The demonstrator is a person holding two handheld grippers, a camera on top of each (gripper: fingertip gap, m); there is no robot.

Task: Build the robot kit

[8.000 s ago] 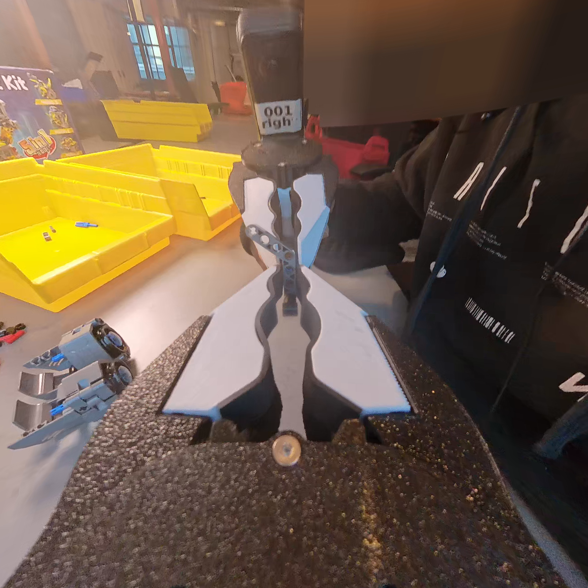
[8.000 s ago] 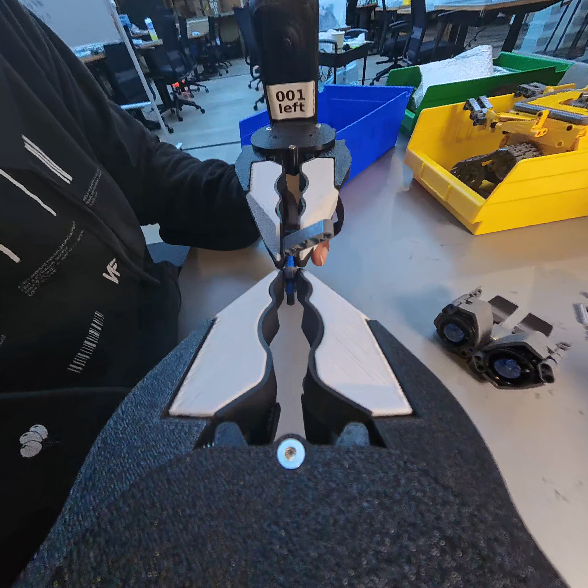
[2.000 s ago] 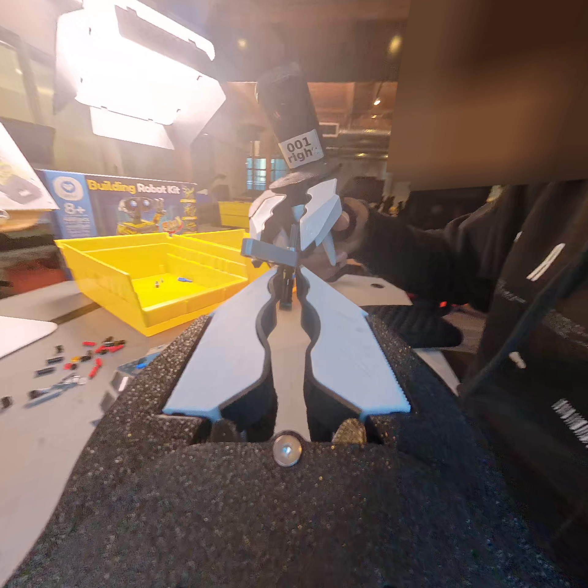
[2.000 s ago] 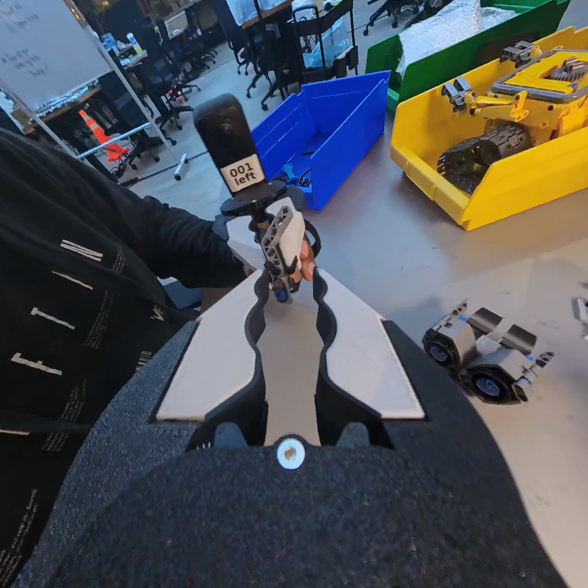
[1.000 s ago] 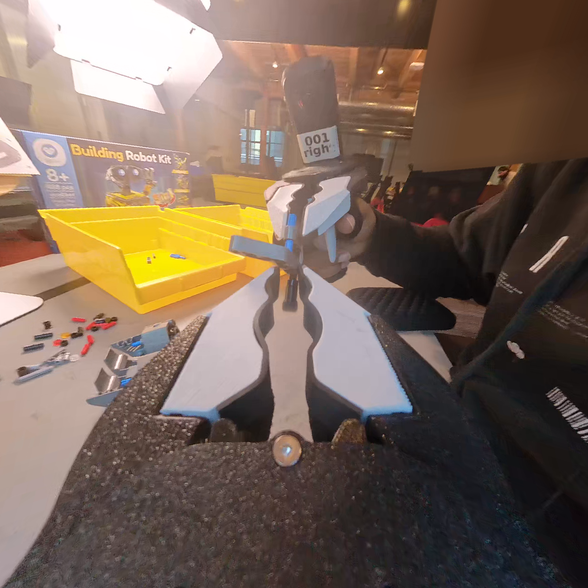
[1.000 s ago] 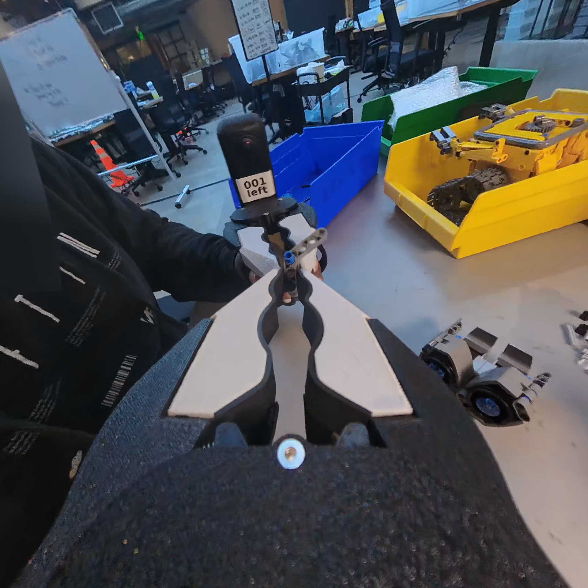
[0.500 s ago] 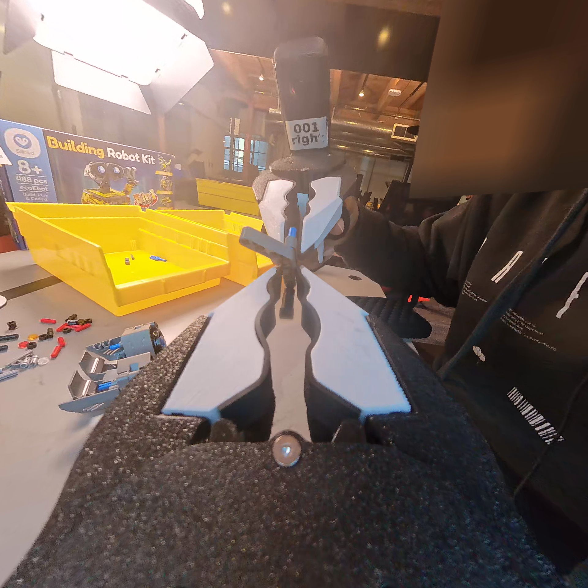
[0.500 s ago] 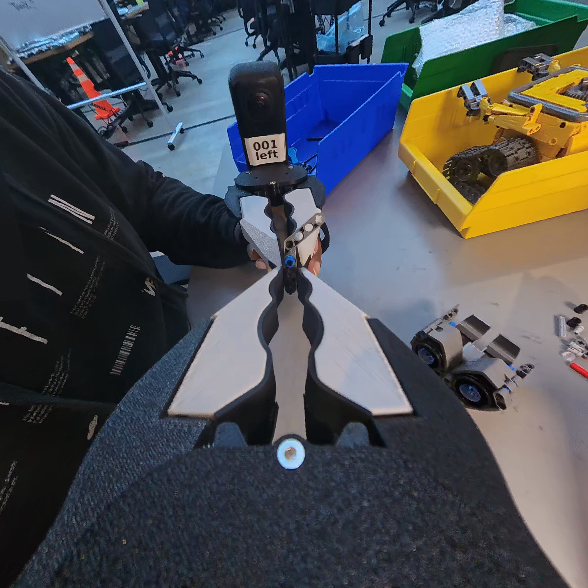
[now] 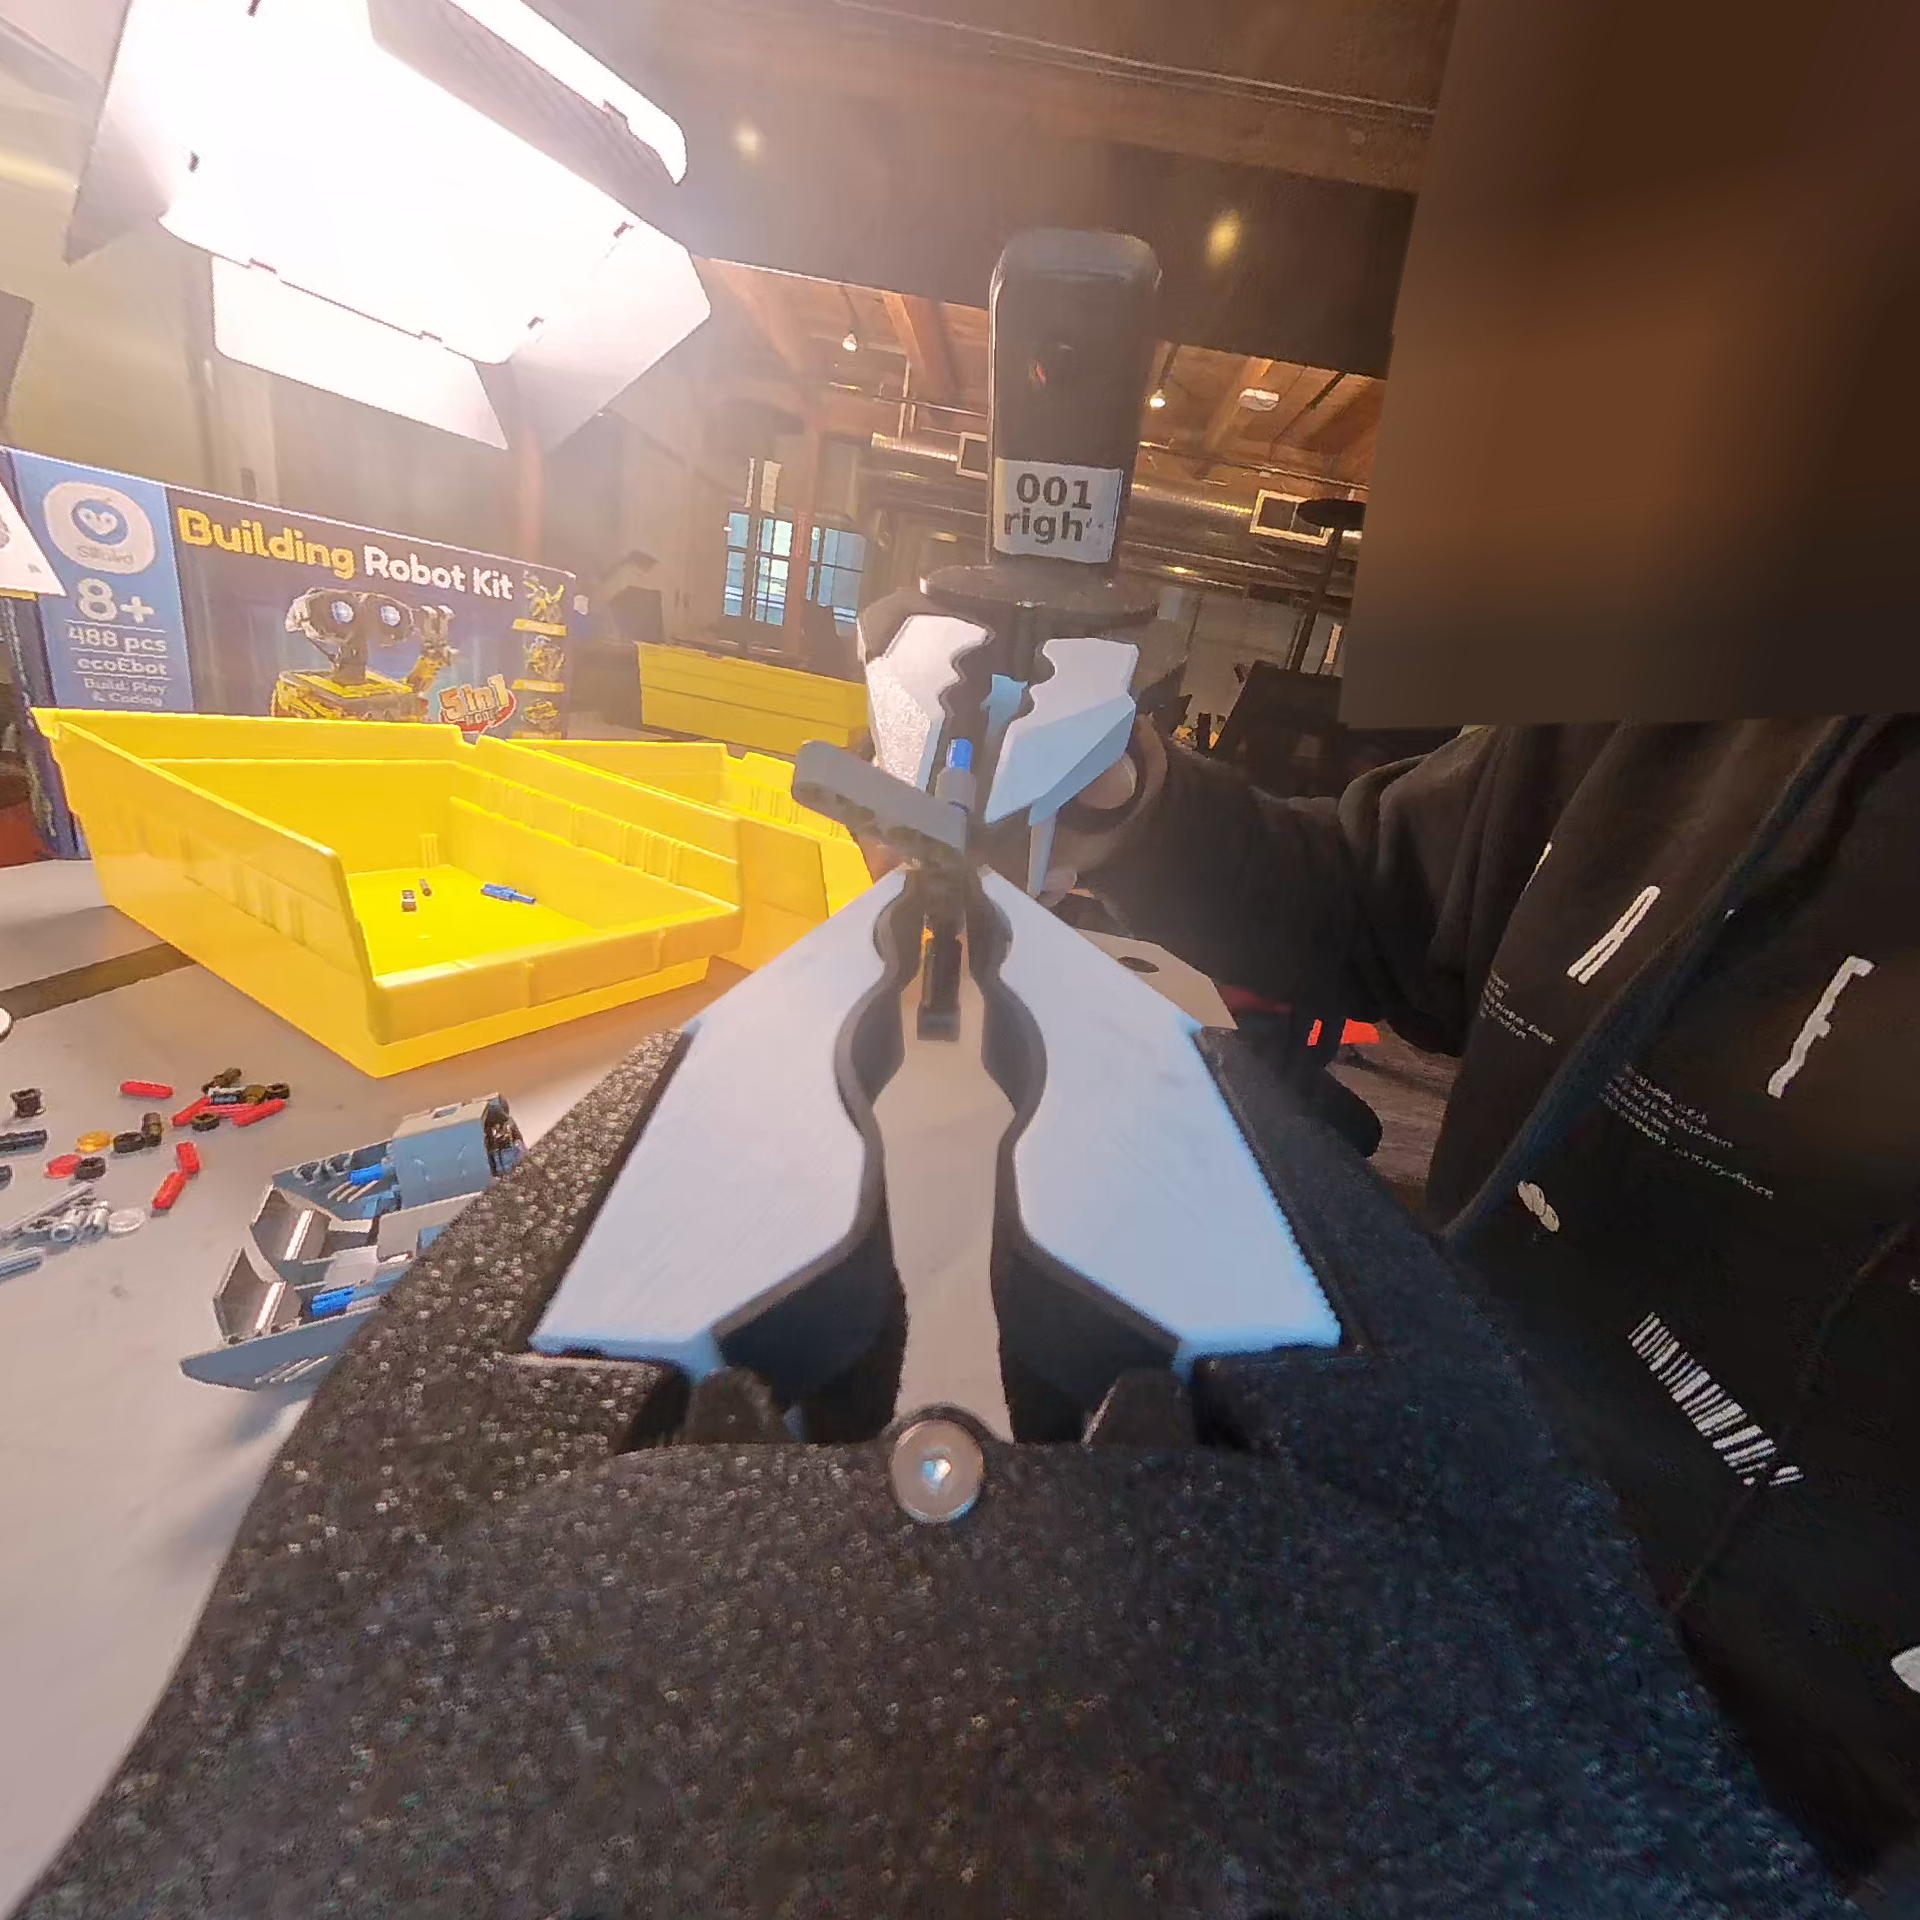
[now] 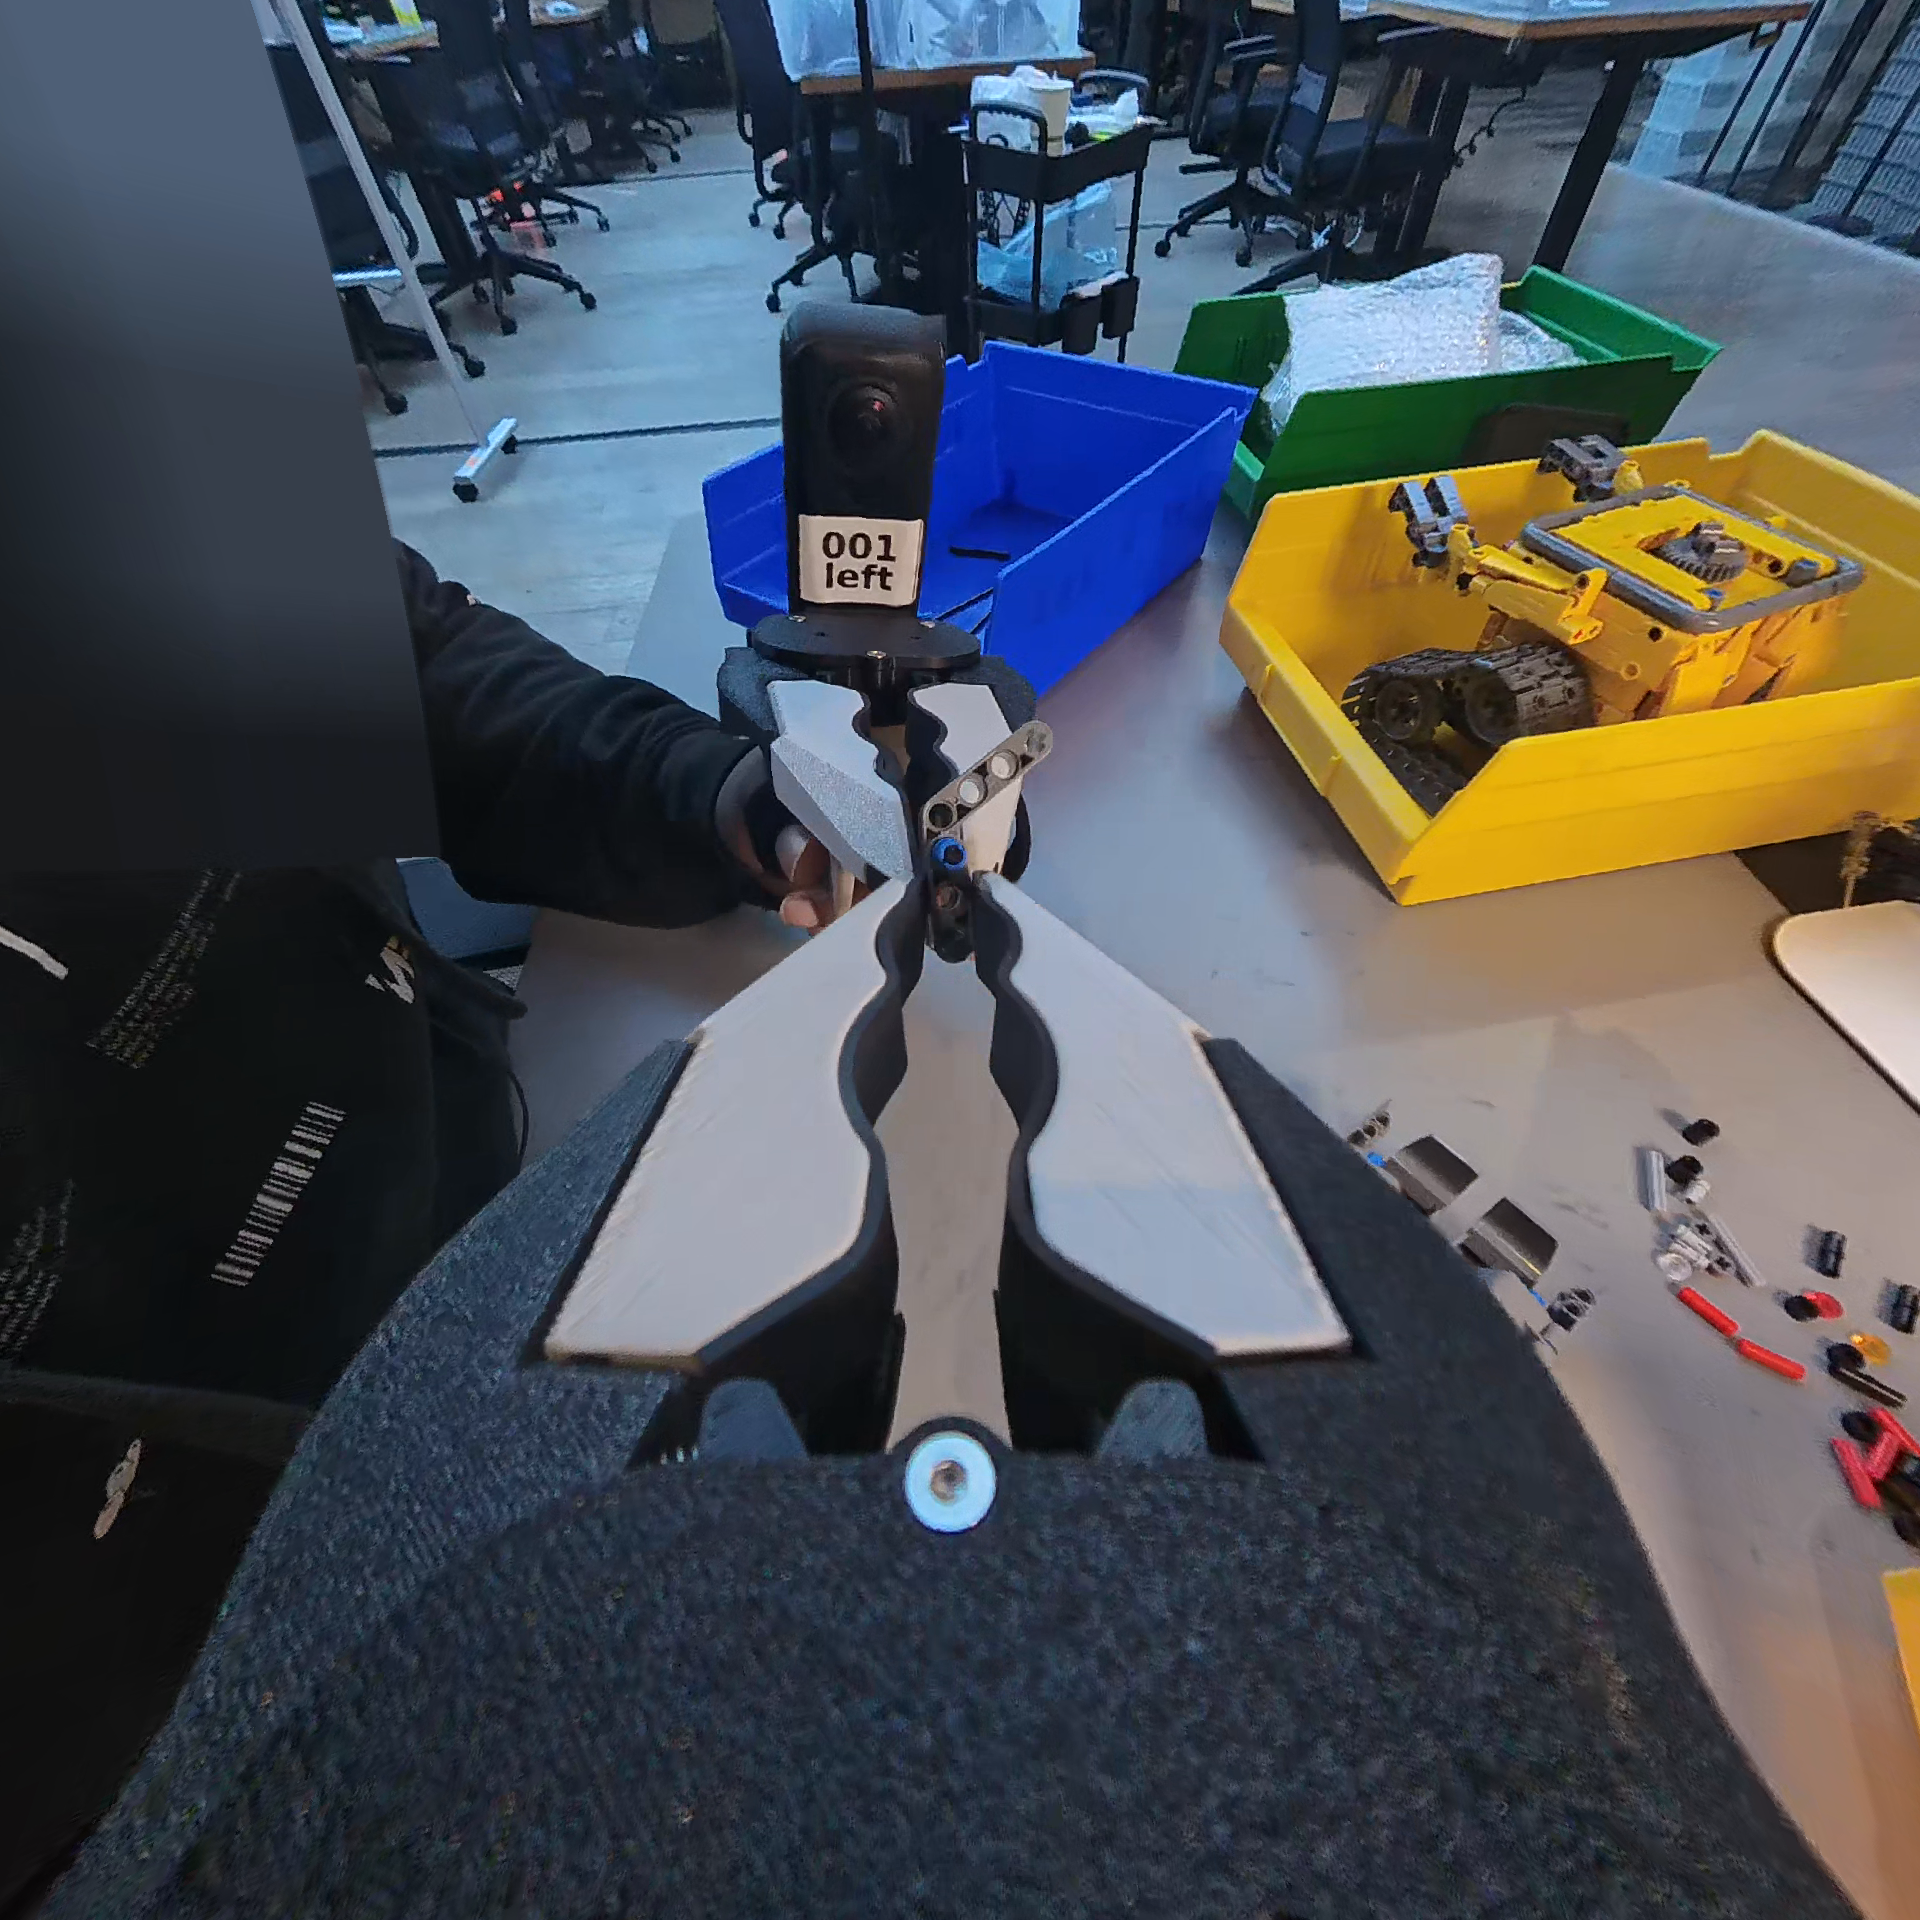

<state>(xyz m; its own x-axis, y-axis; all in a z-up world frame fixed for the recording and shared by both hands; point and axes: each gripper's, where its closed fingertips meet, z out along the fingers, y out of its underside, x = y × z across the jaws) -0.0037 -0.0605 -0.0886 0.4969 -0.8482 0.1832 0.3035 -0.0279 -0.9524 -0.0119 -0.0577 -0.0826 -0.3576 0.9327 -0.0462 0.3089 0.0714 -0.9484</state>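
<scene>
My two grippers face each other tip to tip above the grey table. My left gripper (image 9: pixel 940 899) is shut on the dark lower arm of a grey bent beam with holes (image 9: pixel 868 800), whose other arm sticks up to the left. My right gripper (image 10: pixel 948 902) is shut on a small blue pin (image 10: pixel 948 854) at the beam's (image 10: pixel 987 774) corner. In the left wrist view the right gripper (image 9: pixel 961 800) shows opposite, with the blue pin (image 9: pixel 961 750) between its fingers. In the right wrist view the left gripper (image 10: pixel 920 847) shows opposite.
On the table are a grey two-wheel assembly (image 9: pixel 364 1236) (image 10: pixel 1475 1210) and loose red and black pins (image 9: pixel 156 1122) (image 10: pixel 1787 1309). There are open yellow bins (image 9: pixel 520 977), a kit box (image 9: pixel 312 613), a blue bin (image 10: pixel 1101 540), a green bin (image 10: pixel 1455 416) and a yellow bin (image 10: pixel 1610 821) holding a tracked robot (image 10: pixel 1621 613). My two grippers' fingertips are within a few centimetres of each other.
Two seconds ago my right jaws stood apart around the beam; now they are shut at it. Both grippers have levelled and stayed tip to tip, and the beam's free arm has swung slightly.
</scene>
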